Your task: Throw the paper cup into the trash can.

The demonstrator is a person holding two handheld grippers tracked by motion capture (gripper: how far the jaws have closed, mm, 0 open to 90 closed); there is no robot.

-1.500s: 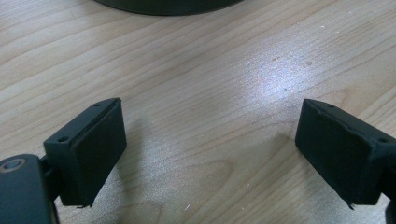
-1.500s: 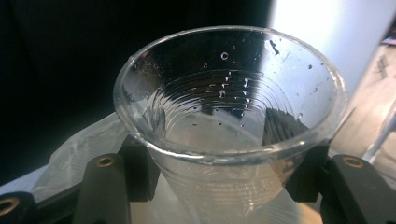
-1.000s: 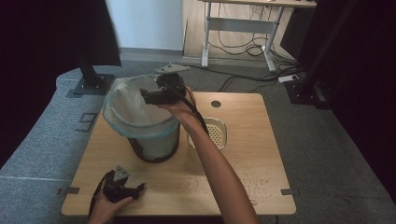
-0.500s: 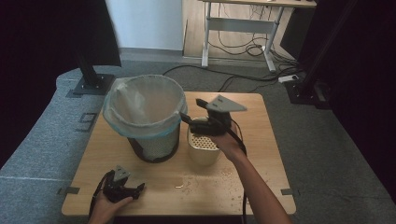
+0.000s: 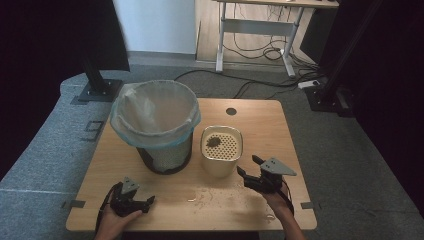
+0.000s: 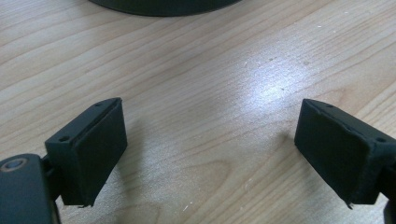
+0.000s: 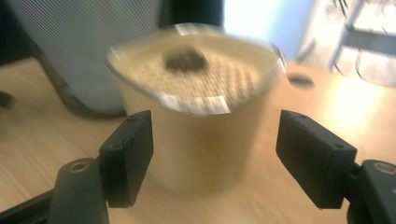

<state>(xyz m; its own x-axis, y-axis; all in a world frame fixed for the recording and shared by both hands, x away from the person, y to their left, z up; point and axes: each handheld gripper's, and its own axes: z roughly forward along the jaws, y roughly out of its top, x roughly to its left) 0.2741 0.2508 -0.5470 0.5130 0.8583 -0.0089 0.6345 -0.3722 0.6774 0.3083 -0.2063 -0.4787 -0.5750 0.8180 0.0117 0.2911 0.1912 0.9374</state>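
A cream cup with a perforated insert (image 5: 221, 150) stands at the table's middle, a dark clump (image 5: 214, 142) lying on its holes. Left of it stands a black mesh bin lined with a pale bag (image 5: 155, 125). My right gripper (image 5: 248, 173) hovers open at the front right, just right of the cup. In the right gripper view the cup (image 7: 194, 100) sits blurred beyond the spread pads (image 7: 128, 156), nothing between them. At the front left my left gripper (image 5: 148, 202) rests open on the wood; the left gripper view has its pads (image 6: 93, 149) wide over bare table.
Crumbs and a wet smear (image 5: 215, 195) mark the wooden table (image 5: 260, 125) in front of the cup. A round cable hole (image 5: 231, 111) lies near the far edge. Dark stands (image 5: 100, 90) and floor cables (image 5: 260, 85) sit beyond the table.
My right gripper has come back from over the bin, past the cup, down to the front right of the table. The cup now stands free. The left gripper has stayed put.
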